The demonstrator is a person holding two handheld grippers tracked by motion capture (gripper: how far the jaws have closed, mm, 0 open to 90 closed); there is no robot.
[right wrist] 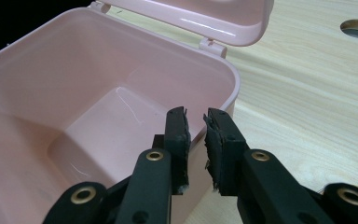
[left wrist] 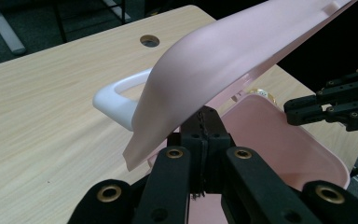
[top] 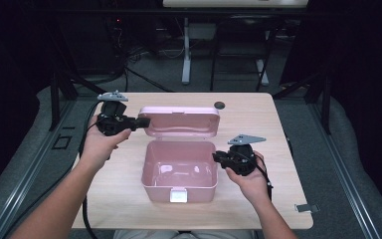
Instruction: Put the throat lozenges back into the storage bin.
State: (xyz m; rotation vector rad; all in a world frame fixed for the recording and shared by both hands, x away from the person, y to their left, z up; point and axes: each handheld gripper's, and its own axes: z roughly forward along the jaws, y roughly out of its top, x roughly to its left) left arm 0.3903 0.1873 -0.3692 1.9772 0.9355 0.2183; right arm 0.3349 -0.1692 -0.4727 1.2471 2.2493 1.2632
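Observation:
A pink plastic box (top: 179, 186) stands open and empty in the middle of the wooden table, its lid (top: 179, 122) tipped back on the far side. My left gripper (top: 143, 122) is at the lid's left edge. In the left gripper view its jaws (left wrist: 209, 116) are pressed together under the lid's rim (left wrist: 223, 60), apparently pinching it. The lid's white handle (left wrist: 116, 100) hangs close to the tabletop. My right gripper (top: 217, 157) is at the box's right wall. Its jaws (right wrist: 196, 119) straddle the rim, one inside the box (right wrist: 74, 70) and one outside, closed onto it.
A round cable hole (top: 220, 105) sits in the table behind the lid. The box has a white latch (top: 178, 195) on its front wall. A small metal clip (top: 306, 207) lies near the table's front right corner. Desk legs and cables stand beyond the far edge.

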